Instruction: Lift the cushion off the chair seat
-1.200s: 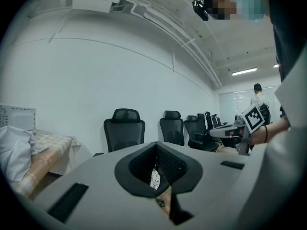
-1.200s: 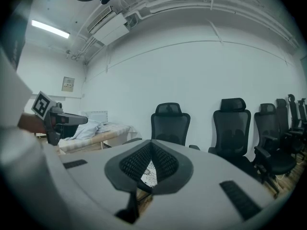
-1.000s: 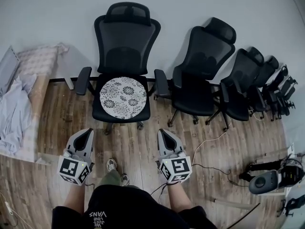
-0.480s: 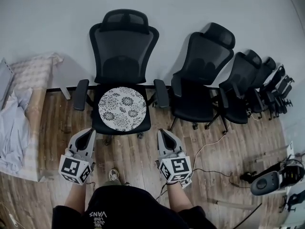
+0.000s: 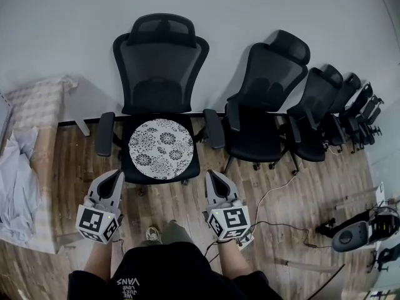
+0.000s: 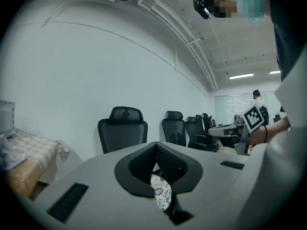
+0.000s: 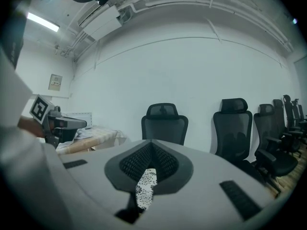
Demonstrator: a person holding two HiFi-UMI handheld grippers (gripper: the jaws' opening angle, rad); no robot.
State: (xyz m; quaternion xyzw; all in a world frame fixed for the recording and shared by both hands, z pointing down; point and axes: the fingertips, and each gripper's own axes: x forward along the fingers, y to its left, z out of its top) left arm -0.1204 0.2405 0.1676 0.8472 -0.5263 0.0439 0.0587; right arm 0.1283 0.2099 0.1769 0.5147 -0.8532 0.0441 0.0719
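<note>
A round white cushion (image 5: 160,148) with a black flower print lies flat on the seat of a black mesh office chair (image 5: 160,74) against the white wall. My left gripper (image 5: 117,175) hangs just short of the seat's front left corner, jaws shut and holding nothing. My right gripper (image 5: 209,174) is level with it off the seat's front right corner, also shut and holding nothing. Neither touches the cushion. A sliver of the cushion (image 6: 161,191) shows under the tips in the left gripper view, and the cushion (image 7: 145,184) likewise in the right gripper view.
A row of several more black chairs (image 5: 265,99) runs along the wall to the right. A table with pale cloth (image 5: 25,149) stands at the left. Cables (image 5: 275,220) and a grey device (image 5: 351,235) lie on the wood floor at right.
The chair and cushion have come nearer in the head view as both grippers moved forward toward the seat's front edge. Both jaws stayed shut.
</note>
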